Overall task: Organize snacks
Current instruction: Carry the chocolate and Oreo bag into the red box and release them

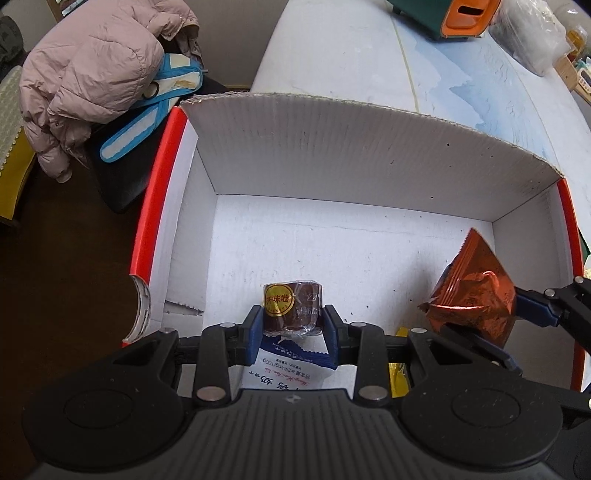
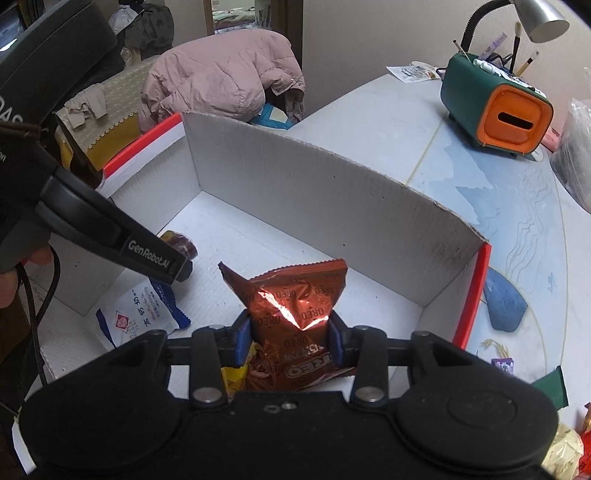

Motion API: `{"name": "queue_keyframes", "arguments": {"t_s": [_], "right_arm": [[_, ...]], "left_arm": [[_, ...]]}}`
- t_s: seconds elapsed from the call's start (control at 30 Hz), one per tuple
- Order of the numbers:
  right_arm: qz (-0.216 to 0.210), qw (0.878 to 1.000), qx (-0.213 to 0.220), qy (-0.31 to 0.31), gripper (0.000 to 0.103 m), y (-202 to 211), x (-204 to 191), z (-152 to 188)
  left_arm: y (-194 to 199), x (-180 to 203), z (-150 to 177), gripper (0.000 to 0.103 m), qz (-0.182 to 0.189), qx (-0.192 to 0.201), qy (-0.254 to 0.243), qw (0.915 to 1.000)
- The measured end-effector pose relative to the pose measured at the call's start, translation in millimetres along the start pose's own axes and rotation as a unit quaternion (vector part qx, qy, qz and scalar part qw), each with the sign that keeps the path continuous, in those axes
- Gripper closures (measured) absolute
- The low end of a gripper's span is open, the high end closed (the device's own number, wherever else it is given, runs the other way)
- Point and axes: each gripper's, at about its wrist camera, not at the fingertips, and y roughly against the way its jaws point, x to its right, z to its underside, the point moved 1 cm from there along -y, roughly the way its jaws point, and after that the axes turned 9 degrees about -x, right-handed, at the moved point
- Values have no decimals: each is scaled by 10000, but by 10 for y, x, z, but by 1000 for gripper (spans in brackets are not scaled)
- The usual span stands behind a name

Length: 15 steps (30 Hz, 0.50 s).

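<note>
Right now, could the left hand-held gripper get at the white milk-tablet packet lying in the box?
Probably not yet: the left hand-held gripper is shut on a brown roll snack, directly above the white packet. It would need to release that first; otherwise nothing blocks it.

A lived-in home room: a pink puffer jacket (image 2: 225, 74) heaped on a chair, a desk lamp (image 2: 543, 18), and a green-orange desktop organizer (image 2: 495, 107) with brushes on the desk (image 2: 388, 122).
</note>
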Motion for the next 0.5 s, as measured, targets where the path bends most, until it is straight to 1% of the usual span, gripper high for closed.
{"name": "queue_keyframes", "arguments": {"t_s": [0.1,0.13,0.17,0.2,0.23,0.27,0.4,0.5], "right_arm": [[-20,10000,-38,-41,61,-13,4,-5],[4,10000,-37,-48,59,-12,3,3],[19,10000,-27,-57,57,-8,6,11],[14,10000,-8,-71,56,2,10,17],[3,10000,12,-87,54,14,14,26],[-7,9999,34,-107,51,29,16,34],[-38,9998,132,-146,49,116,12,69],[-66,9996,220,-174,45,203,17,101]], "left_arm": [[-4,4,3,70,13,-39,7,10000],[4,2,10,69,31,-27,23,10000],[13,-6,13,67,61,-24,49,10000],[21,-12,19,60,97,-20,79,9999],[33,-23,26,58,126,6,106,9999],[47,-29,33,58,135,44,116,9998],[133,-21,104,57,177,217,82,9996],[208,-3,169,57,206,369,35,9991]]}}
